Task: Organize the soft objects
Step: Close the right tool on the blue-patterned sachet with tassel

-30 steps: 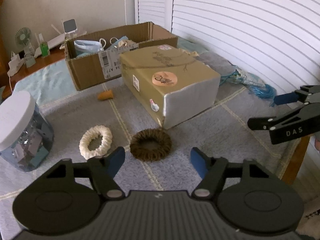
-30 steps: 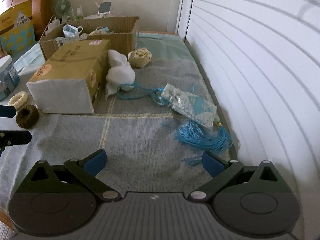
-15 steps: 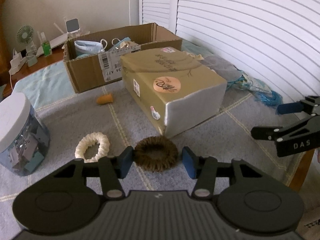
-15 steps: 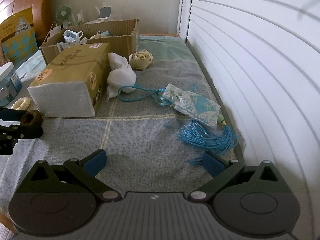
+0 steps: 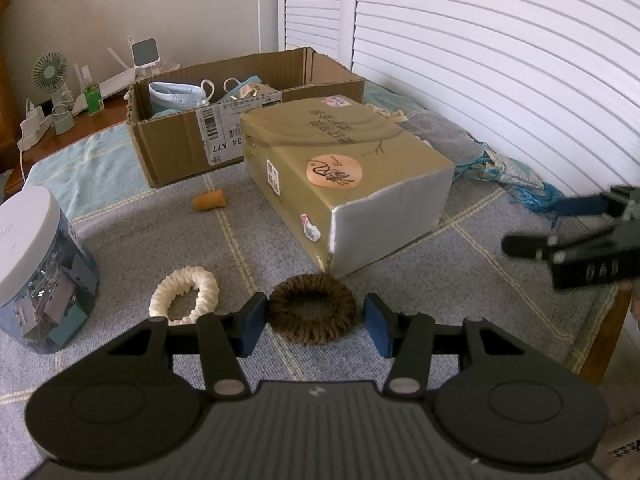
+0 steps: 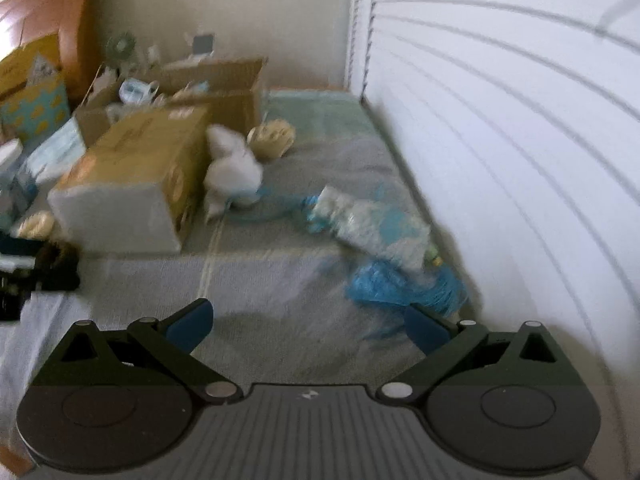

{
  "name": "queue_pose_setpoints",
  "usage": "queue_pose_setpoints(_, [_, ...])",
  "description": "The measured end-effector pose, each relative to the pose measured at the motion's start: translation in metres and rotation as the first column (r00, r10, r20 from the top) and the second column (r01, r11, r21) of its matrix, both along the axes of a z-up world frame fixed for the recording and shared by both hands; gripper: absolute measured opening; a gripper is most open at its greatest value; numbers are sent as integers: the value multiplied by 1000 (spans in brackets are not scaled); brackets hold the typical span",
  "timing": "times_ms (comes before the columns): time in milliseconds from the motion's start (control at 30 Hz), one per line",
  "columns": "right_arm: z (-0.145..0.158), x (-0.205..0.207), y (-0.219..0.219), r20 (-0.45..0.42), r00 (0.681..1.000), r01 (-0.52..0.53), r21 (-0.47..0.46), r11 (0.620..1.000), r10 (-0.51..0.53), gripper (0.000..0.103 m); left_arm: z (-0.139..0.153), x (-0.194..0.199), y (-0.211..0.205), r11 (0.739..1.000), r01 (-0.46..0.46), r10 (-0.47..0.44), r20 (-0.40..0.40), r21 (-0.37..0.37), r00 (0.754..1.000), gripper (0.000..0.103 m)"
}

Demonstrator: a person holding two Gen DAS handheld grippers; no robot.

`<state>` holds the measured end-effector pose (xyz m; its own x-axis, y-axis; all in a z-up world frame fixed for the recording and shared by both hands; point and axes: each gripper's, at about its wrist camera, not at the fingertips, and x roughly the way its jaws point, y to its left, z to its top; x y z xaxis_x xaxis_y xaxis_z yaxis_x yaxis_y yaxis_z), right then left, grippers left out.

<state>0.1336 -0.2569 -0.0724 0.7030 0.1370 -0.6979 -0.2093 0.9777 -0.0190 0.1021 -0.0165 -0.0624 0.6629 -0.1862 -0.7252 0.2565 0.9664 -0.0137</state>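
While masks already sit in the carton [image 5: 176, 148], we're barely started; left gripper [image 5: 314, 322] half-closed around the brown scrunchie [image 5: 312, 308] on the cloth, not clearly pinching; right gripper [image 6: 308, 326] wide, empty; white scrunchie [image 5: 185, 294], tassels [image 6: 404, 284] wait.

Looks like a lived-in room of a home. Grey checked cloth [image 5: 460, 248] spread over a wooden table [image 5: 604, 344], white louvred shutters [image 5: 500, 60] alongside, with a small desk fan [image 5: 50, 70], chargers and an open cardboard box [image 5: 180, 148] of face masks.

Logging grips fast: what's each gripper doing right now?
Left gripper: open, jaws astride the brown scrunchie, right pad not touching.
Right gripper: open, empty.
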Motion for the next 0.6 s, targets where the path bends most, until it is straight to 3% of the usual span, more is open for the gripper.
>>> queue_pose_setpoints(200, [12,17,-4,59,996,60,17,998,-60,103,1,0,0,1000,-1,1,-3,0,1000,53])
queue_pose_setpoints(600, [0,57,9,44,987,155,-46,987,-153,99,1,1,0,1000,7,-7,-5,2,1000,53])
